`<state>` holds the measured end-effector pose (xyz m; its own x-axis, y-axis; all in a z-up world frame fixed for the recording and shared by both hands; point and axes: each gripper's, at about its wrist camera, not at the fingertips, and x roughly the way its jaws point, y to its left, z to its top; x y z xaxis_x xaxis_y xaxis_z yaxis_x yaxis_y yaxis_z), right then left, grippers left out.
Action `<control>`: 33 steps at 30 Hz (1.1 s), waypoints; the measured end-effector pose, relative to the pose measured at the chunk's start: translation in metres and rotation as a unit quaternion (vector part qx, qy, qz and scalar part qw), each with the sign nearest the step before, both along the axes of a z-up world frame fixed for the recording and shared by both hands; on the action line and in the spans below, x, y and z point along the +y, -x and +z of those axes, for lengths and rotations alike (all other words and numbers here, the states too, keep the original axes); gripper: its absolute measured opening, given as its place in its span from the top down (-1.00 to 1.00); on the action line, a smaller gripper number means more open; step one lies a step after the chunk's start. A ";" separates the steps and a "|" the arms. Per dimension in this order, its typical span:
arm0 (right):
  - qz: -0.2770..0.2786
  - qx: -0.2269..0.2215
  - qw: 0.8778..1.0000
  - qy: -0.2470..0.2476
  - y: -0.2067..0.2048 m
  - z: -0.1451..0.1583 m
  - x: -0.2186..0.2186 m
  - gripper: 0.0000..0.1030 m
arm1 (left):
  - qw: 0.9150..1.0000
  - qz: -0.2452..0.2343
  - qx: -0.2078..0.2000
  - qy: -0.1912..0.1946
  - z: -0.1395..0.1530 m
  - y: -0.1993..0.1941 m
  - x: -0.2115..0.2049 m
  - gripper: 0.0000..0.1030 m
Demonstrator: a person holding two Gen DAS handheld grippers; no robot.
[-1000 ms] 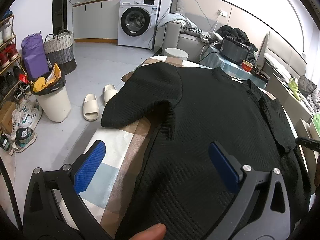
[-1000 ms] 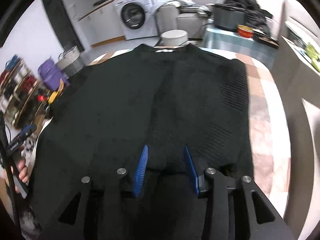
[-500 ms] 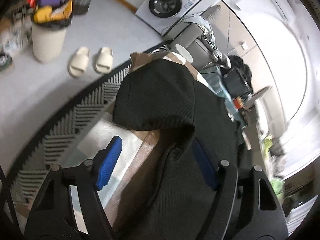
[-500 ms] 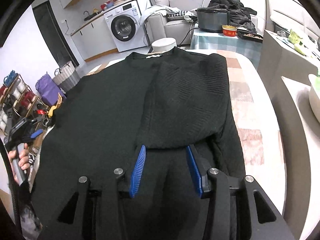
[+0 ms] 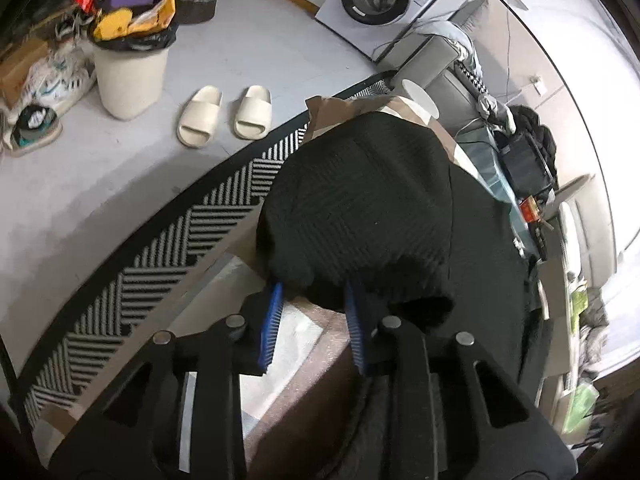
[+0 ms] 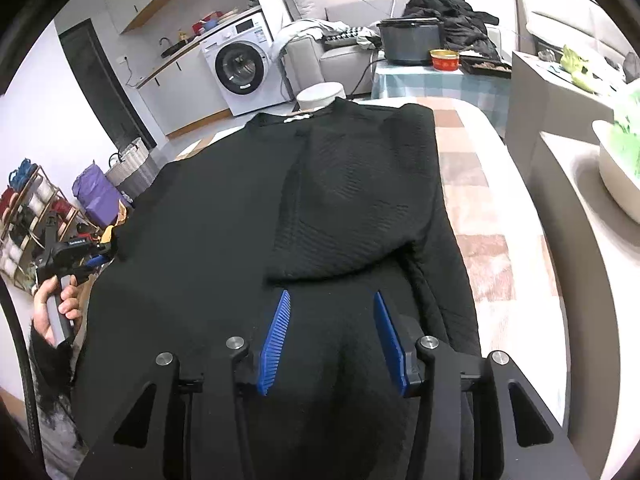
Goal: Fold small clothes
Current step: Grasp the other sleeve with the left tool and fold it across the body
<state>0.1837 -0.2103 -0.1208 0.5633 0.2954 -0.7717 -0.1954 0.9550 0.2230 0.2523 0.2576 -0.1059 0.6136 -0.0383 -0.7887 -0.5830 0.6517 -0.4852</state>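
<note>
A black knit sweater [image 6: 224,240] lies flat on the checked table [image 6: 492,216], its right sleeve [image 6: 360,200] folded in over the body. My right gripper [image 6: 330,300] is open just above the body, short of that sleeve's cuff, holding nothing. In the left wrist view, my left gripper [image 5: 314,296] has its blue pads closed on the cuff edge of the left sleeve [image 5: 360,216] at the table's left edge. The left gripper [image 6: 96,258] also shows in the right wrist view at the sweater's left side.
A striped rug [image 5: 160,264], slippers [image 5: 224,114] and a bin [image 5: 128,68] lie on the floor to the left. A washing machine [image 6: 244,72], a stool [image 6: 320,96] and a side table with a pot [image 6: 408,44] stand beyond. A white bowl [image 6: 620,176] sits right.
My left gripper has tilted toward the left sleeve and closed on its cuff. My right gripper has drawn back from the folded right sleeve and widened a little.
</note>
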 end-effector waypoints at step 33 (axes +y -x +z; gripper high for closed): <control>-0.016 0.000 1.000 -0.003 0.010 -0.002 -0.012 0.13 | 0.899 -0.395 -0.048 -0.185 0.046 -0.065 -0.235 0.25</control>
